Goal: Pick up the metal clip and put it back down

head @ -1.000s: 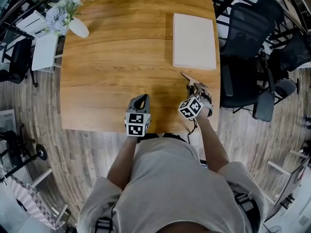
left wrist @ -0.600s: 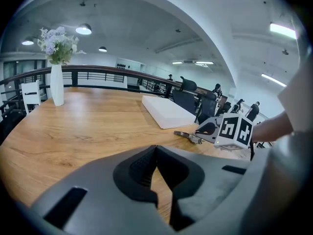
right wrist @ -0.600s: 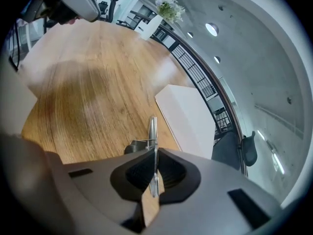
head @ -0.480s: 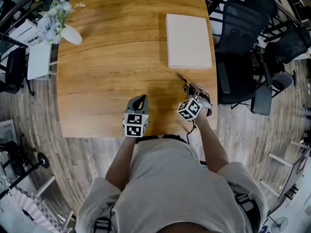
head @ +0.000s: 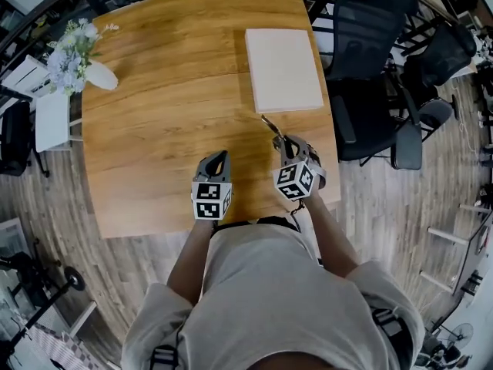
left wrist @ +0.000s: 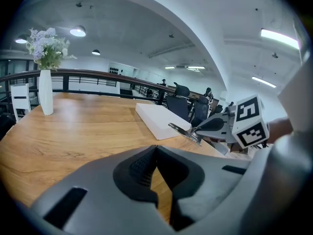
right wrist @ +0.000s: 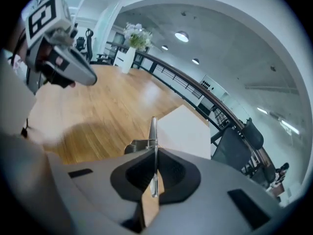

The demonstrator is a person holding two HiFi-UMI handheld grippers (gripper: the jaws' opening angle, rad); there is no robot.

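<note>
Pick-up step in hand: right gripper (head: 283, 140) clamped tight on the metal clip (head: 269, 124), raised just beside the white panel's (head: 283, 68) near corner. Left gripper (head: 218, 159) closed, empty. Next, judged: lower gently, release.

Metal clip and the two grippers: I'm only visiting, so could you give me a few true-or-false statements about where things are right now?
1. The right gripper is shut on the metal clip. True.
2. The left gripper holds the vase of flowers. False: the vase stands at the table's far left corner, and the left gripper's jaws are together with nothing between them.
3. The metal clip lies on top of the white block. False: it sticks out of the right gripper, on the near side of the block.
4. The white block lies flat on the right side of the wooden table. True.
</note>
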